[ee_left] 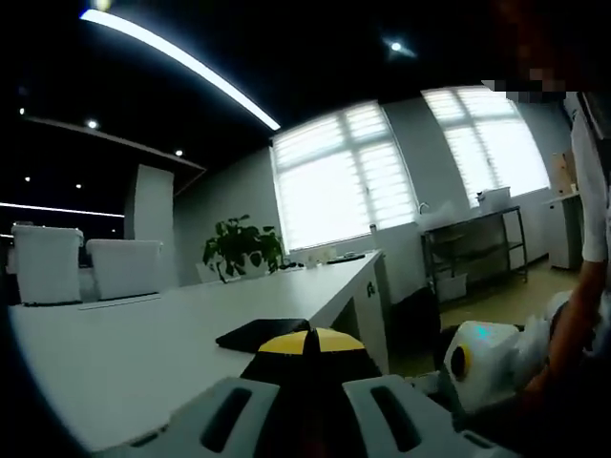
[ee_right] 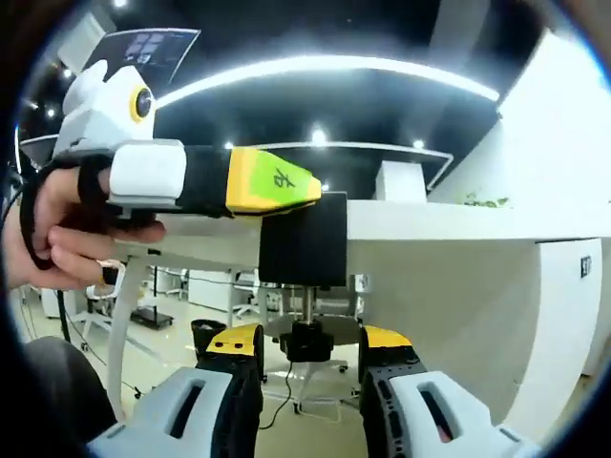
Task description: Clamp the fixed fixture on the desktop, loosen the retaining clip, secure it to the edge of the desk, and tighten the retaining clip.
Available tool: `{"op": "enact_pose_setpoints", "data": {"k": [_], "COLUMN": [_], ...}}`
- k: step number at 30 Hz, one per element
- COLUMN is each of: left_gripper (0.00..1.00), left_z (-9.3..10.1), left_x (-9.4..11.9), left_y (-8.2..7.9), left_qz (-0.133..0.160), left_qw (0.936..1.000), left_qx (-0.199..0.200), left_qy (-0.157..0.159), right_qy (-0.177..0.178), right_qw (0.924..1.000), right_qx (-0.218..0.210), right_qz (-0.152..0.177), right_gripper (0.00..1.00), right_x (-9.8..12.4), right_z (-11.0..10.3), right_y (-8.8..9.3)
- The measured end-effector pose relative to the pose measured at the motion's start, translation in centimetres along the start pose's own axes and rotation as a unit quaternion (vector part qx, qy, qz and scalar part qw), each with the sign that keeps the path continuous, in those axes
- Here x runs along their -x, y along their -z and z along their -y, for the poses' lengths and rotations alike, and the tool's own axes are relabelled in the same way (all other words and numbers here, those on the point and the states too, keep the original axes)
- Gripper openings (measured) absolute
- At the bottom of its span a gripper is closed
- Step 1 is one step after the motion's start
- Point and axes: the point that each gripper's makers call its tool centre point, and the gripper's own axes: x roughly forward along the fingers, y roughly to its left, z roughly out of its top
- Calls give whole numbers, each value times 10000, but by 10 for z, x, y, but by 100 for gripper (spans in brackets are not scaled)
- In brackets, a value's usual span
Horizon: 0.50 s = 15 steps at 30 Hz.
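At white desk (ee_left: pixel 143 334) edge: left gripper (ee_right: pixel 277 181) grips fixture (ee_right: pixel 304 250); right gripper (ee_right: pixel 310 358) fingers apart.

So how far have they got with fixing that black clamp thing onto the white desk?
Mostly placed, it seems. The black clamp bracket already sits over the edge of the white desk, and the left gripper is shut on its top. The right gripper is below, its jaws either side of the black screw knob. Whether they grip it yet I cannot tell. Tightening that knob appears to be what is left.
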Motion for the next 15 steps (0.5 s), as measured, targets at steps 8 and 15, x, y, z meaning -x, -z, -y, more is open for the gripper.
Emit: {"op": "enact_pose_setpoints", "data": {"k": [8,15], "left_gripper": [3,3], "left_z": [0,-1], "left_x": [1,0], "left_y": [0,1], "left_qz": [15,47], "left_qw": [10000,10000], "left_qx": [61,44], "left_qy": [44,39], "right_qy": [-11,-409], "right_qw": [10000,9991], "right_qx": [76,65], "right_qz": [20,-26], "right_gripper": [28,25], "right_x": [-12,-15], "right_z": [1,-7], "right_y": [2,7]}}
